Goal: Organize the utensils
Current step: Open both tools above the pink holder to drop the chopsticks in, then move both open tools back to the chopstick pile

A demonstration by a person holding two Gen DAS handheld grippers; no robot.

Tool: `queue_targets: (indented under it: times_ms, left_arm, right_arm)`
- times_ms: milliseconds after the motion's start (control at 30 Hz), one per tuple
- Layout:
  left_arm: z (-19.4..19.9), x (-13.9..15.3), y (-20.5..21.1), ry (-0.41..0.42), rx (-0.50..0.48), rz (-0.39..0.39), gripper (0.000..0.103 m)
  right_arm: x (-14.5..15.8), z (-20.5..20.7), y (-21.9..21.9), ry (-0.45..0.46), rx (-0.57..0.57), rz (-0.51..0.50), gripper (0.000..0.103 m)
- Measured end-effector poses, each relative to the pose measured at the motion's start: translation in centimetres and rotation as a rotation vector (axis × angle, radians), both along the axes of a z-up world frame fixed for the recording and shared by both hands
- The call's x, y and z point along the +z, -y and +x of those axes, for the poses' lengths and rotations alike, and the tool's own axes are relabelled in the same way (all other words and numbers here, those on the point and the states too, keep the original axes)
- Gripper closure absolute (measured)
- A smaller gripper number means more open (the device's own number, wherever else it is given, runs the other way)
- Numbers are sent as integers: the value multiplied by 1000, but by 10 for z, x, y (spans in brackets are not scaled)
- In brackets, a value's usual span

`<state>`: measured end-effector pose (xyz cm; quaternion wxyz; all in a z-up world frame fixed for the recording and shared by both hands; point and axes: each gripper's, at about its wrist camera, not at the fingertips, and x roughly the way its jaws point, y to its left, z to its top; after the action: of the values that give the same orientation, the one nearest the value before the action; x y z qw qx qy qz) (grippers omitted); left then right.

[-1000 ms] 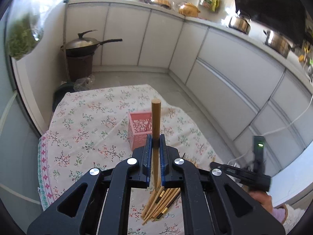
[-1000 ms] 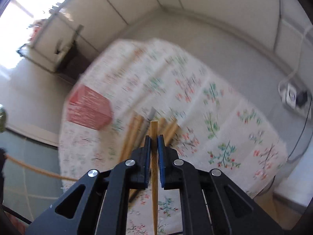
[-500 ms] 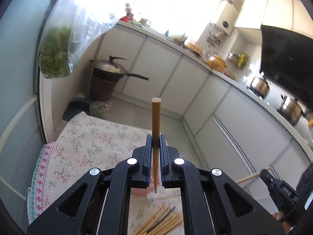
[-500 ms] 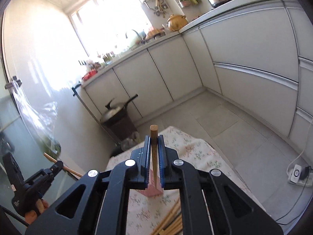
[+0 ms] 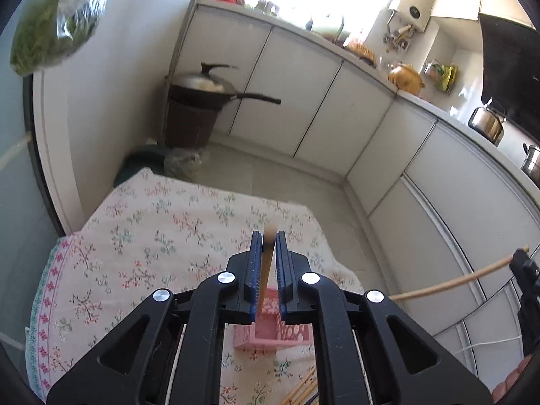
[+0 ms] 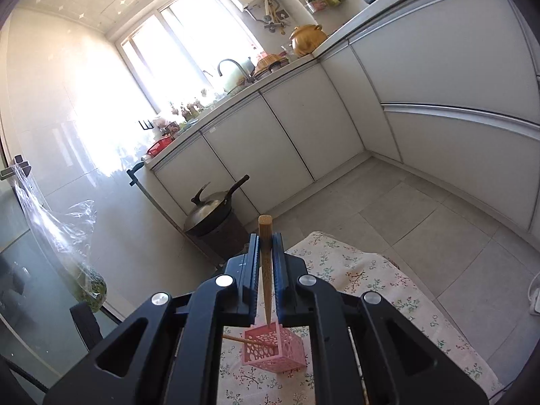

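Note:
A pink perforated basket (image 5: 271,332) stands on the floral tablecloth (image 5: 162,236); it also shows in the right wrist view (image 6: 273,349). My left gripper (image 5: 269,239) has its jaws slightly parted around a wooden chopstick (image 5: 266,266) that is blurred and points down into the basket. My right gripper (image 6: 266,241) is shut on another wooden chopstick (image 6: 265,263), held upright with its tip just above the basket. That chopstick and gripper show at the right edge of the left wrist view (image 5: 455,280). A chopstick (image 6: 248,341) leans into the basket from the left. Several loose chopsticks (image 5: 300,391) lie in front of the basket.
White kitchen cabinets (image 6: 303,128) run along the walls. A lidded wok (image 5: 206,89) sits on a dark bin beyond the table's far edge. A bag of greens (image 5: 50,27) hangs at the left. A power strip (image 6: 535,295) lies on the floor at the right.
Both grippers tilted down toward the table and over the basket. The left chopstick has slid down between the jaws, which have parted a little. The right chopstick stays gripped.

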<state>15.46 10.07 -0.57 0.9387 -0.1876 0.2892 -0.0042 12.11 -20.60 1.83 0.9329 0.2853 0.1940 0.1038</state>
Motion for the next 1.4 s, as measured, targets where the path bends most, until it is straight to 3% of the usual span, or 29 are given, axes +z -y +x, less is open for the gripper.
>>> queue_targets:
  times_ms: [100, 233, 367, 533, 700, 867, 1000, 1167, 1400]
  left_arm:
    - [-16, 9, -15, 18, 22, -71, 82]
    - [-38, 27, -40, 58, 79, -146, 78]
    - [-44, 39, -54, 62, 105, -159, 78]
    - [-43, 34, -58, 38, 109, -150, 77]
    - [-44, 34, -51, 29, 76, -135, 77]
    - [-48, 42, -27, 35, 0, -99, 77]
    - [-51, 46, 5, 8, -91, -21, 75]
    - [-59, 39, 35, -38, -172, 54, 70]
    - [-73, 28, 69, -75, -274, 110, 57]
  right_arm:
    - [1, 5, -6, 8, 2, -24, 95]
    - [-4, 16, -12, -13, 11, -10, 95]
    - [-13, 29, -22, -30, 14, 8, 95]
    - [-27, 47, -39, -56, 18, 14, 95]
    - [-60, 64, -53, -177, 49, 10, 92]
    - [-38, 40, -57, -98, 41, -91, 92]
    - [-26, 22, -55, -76, 26, -184, 74]
    - [-19, -6, -44, -70, -2, -306, 71]
    - [-23, -48, -27, -93, -17, -446, 42]
